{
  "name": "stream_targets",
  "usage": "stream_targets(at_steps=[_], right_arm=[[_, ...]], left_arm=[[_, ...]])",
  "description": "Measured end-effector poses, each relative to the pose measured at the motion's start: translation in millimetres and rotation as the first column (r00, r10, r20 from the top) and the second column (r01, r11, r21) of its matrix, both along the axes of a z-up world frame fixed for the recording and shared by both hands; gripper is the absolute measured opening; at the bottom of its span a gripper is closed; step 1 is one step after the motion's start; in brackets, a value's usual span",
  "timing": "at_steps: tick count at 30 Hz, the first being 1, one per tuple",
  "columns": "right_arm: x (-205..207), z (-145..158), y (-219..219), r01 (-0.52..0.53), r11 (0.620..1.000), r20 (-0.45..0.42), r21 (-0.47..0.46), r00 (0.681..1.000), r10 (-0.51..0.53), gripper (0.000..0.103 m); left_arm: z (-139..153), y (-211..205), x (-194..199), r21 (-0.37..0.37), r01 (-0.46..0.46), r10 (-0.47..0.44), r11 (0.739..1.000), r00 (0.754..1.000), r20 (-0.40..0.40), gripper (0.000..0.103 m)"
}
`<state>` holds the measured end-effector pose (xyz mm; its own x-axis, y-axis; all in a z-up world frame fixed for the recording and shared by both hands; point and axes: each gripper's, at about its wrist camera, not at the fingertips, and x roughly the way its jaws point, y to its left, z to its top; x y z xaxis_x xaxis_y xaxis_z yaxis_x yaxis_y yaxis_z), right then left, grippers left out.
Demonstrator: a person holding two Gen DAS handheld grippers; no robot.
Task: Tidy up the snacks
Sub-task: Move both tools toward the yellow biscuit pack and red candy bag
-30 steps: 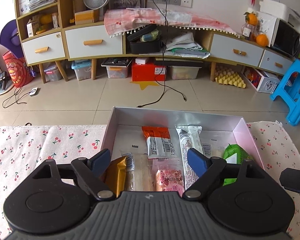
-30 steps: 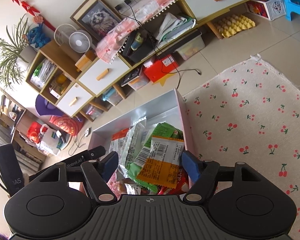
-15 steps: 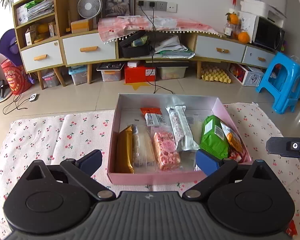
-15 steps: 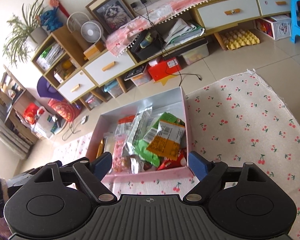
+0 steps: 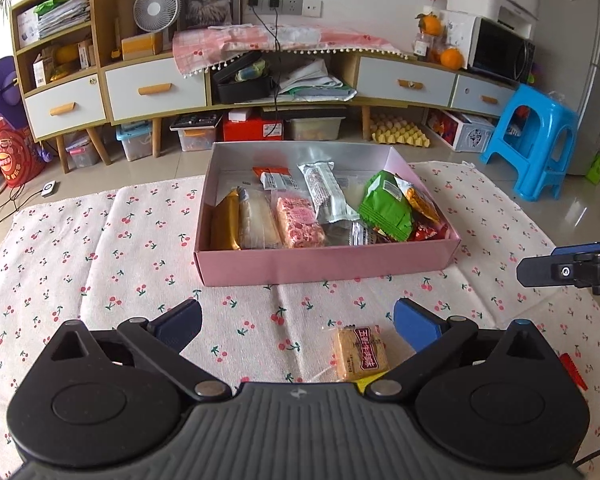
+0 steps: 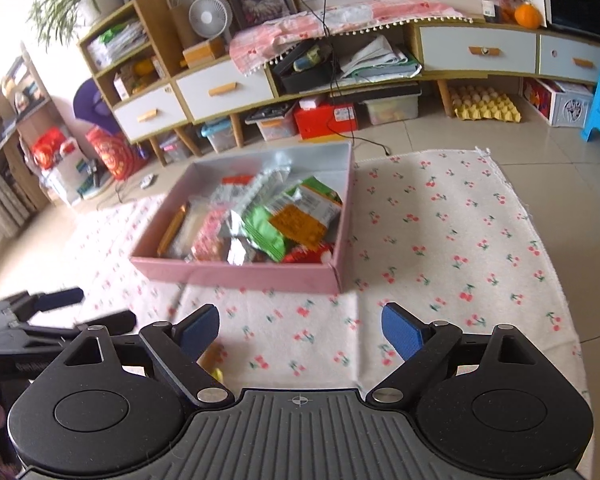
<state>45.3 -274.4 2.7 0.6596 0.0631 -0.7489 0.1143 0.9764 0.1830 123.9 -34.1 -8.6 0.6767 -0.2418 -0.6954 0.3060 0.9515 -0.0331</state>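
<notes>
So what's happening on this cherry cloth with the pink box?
A person holding two grippers is sorting snacks. The pink box on the cherry-print cloth already holds several packets. Both the left gripper and the right gripper hold nothing, and their jaws have just been opening. One wrapped cracker packet lies outside the box.

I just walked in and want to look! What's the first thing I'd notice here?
Probably the pink box in the middle of the cherry-print cloth, packed with bright snack packets, like the green packet at its right end. Next, one lone wrapped cracker lies on the cloth outside the box, just ahead of the left gripper, whose jaws stand wide open.
</notes>
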Motion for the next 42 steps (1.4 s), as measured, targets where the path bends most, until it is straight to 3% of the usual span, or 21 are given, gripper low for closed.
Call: stream_targets(at_steps=[8,15,19,24,28,30,37,39,42], right_arm=[[-29.7,-26.3,-12.9,-0.071,0.989,-0.079,-0.128,0.995,0.061,0.09],[-52.0,-38.0,-16.1,-0.191,0.962,-0.133,-0.194,0.977,0.167,0.09],[-60.9,-41.4,-14.8,-0.273,0.947,-0.161,-0.169,0.956,0.247,0.09],[-69.1,-50.4,-5.6,-0.377,0.906,-0.223,-0.193,0.916,0.333,0.09],[-70.8,-63.7,1.4,-0.414,0.872,-0.281,-0.261,0.897,0.342,0.09],[-71.5,-65.0,0.6,-0.411,0.867,-0.27,-0.282,0.901,0.34,0.095],[-65.4,-65.4,-3.3,-0.373,0.88,-0.248,-0.295,0.919,0.307,0.095],[-64.1,-66.0,-2.9,-0.364,0.883,-0.237,-0.297,0.924,0.301,0.095],[-61.7,-66.9,-2.4,-0.349,0.889,-0.224,-0.296,0.93,0.291,0.095]], left_arm=[[-21.0,-4.7,-26.6,0.084,0.173,-0.176,0.981,0.984,0.025,0.102],[-39.7,-16.1,-42.1,0.148,0.341,-0.341,0.928,0.94,-0.027,0.102],[-45.7,-25.6,-46.9,0.156,0.407,-0.403,0.9,0.914,-0.054,0.102],[-53.7,-36.4,-49.5,0.178,0.442,-0.43,0.879,0.897,-0.103,0.101],[-56.9,-39.8,-51.8,0.174,0.467,-0.445,0.867,0.883,-0.15,0.099],[-56.3,-40.8,-54.2,0.164,0.485,-0.462,0.859,0.872,-0.162,0.097],[-57.1,-47.3,-63.7,0.13,0.561,-0.531,0.818,0.822,-0.206,0.095],[-56.8,-49.0,-64.6,0.147,0.568,-0.538,0.81,0.819,-0.199,0.096],[-56.8,-49.9,-60.4,0.153,0.546,-0.517,0.824,0.834,-0.19,0.097]])
